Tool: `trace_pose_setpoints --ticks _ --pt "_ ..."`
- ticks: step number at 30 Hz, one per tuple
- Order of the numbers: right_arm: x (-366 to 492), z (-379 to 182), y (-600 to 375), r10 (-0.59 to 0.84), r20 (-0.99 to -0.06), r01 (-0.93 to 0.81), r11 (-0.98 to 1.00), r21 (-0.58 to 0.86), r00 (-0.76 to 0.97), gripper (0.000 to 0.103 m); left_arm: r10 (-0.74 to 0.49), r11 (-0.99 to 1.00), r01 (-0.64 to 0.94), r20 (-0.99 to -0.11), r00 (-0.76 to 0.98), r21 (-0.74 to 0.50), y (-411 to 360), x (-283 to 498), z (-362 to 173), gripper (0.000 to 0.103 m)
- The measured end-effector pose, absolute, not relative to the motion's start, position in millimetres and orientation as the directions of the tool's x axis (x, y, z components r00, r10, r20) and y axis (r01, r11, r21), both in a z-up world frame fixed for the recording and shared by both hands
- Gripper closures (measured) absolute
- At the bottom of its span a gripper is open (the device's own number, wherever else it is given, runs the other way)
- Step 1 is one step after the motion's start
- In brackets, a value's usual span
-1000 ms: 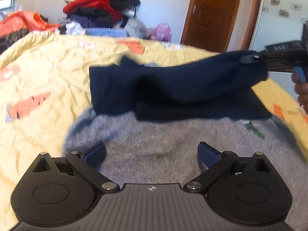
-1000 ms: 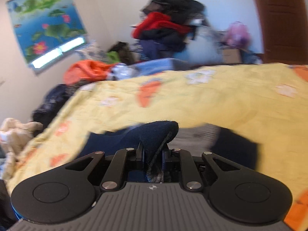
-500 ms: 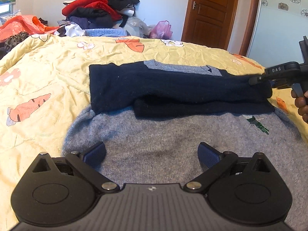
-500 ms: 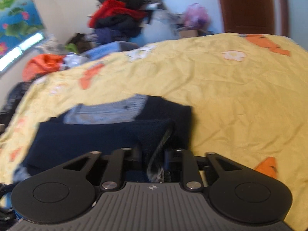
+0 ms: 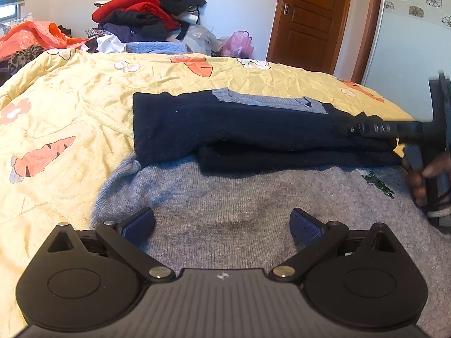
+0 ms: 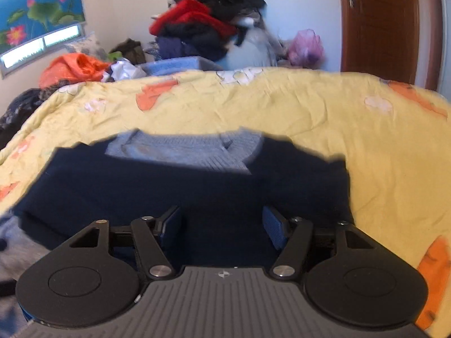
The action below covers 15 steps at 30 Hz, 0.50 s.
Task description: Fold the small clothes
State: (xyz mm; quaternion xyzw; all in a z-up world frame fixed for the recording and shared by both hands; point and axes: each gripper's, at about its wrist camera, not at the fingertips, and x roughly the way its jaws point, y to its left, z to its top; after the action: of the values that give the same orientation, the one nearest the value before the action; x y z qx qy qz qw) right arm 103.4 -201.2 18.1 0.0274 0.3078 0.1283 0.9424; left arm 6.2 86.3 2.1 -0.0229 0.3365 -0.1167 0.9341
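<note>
Released now, the navy knitted sleeve [image 5: 253, 129] lies across the grey knitted sweater [image 5: 239, 208]; right gripper [image 6: 221, 226] spread apart. Left gripper [image 5: 222, 225] gapes empty over the hem. Sleeves look done; next, probably lift the hem collarward.

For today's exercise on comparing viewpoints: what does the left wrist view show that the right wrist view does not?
Only the left wrist view shows the sweater's grey body with its green logo, the right gripper from outside, and the open left gripper. Only the right wrist view shows the lotus picture. Both show the navy sleeves, grey collar, yellow quilt and clothes pile.
</note>
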Motion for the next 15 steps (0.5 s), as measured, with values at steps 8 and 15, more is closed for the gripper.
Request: trace_pose_setpoints --ticks 8,15 --pt "66 39 -184 0.224 -0.583 -0.226 0.972 0.072 0.781 0.039 -0.228 0.973 0.198 -0.624 0.747 -0.118 88 7 2 0.000" --pt "-4 14 -181 0.264 -0.610 -0.321 0.947 0.017 0.747 0.033 -0.218 0.975 0.199 -0.629 0.747 -0.102 86 7 2 0.000"
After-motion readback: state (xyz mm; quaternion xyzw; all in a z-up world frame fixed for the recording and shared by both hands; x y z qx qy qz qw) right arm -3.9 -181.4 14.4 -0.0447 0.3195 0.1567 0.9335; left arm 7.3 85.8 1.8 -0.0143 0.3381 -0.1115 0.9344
